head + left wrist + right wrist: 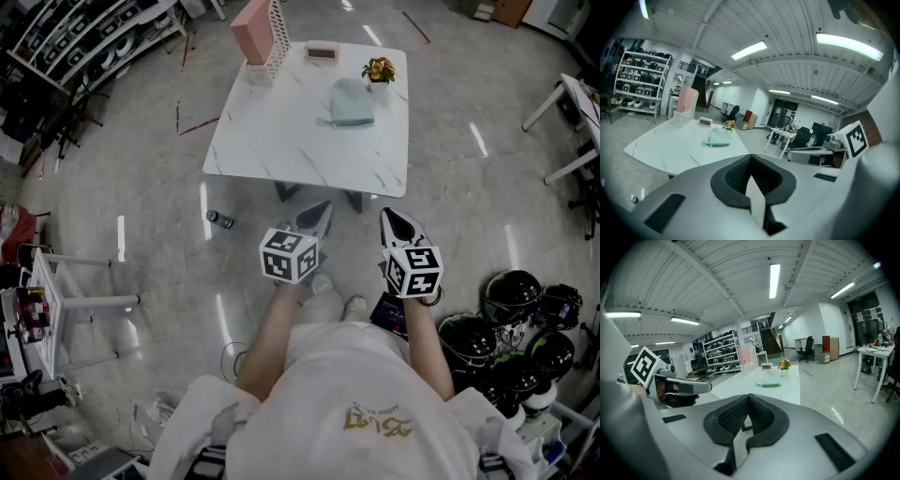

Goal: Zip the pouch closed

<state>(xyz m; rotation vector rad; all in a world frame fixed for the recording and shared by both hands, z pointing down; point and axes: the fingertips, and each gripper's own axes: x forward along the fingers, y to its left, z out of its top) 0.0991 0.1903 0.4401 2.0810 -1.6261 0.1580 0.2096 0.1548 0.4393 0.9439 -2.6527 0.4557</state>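
A pale mint pouch (352, 101) with a green zip edge lies on the white marble-look table (281, 141), towards its far right; it also shows as the pouch (716, 138) and the pouch (769, 379) in the gripper views. Both grippers hang in the air short of the table's near edge, well away from the pouch. My left gripper (320, 214) is shut with nothing between its jaws. My right gripper (394, 223) is shut and empty too, a little to the right of the left one.
On the table stand a pink file holder (255, 36), a small clock (322, 52) and a little flower pot (379, 71). A small bottle (219, 219) lies on the floor by the table. Black helmets (511, 295) are piled at the right, white racks (56, 300) at the left.
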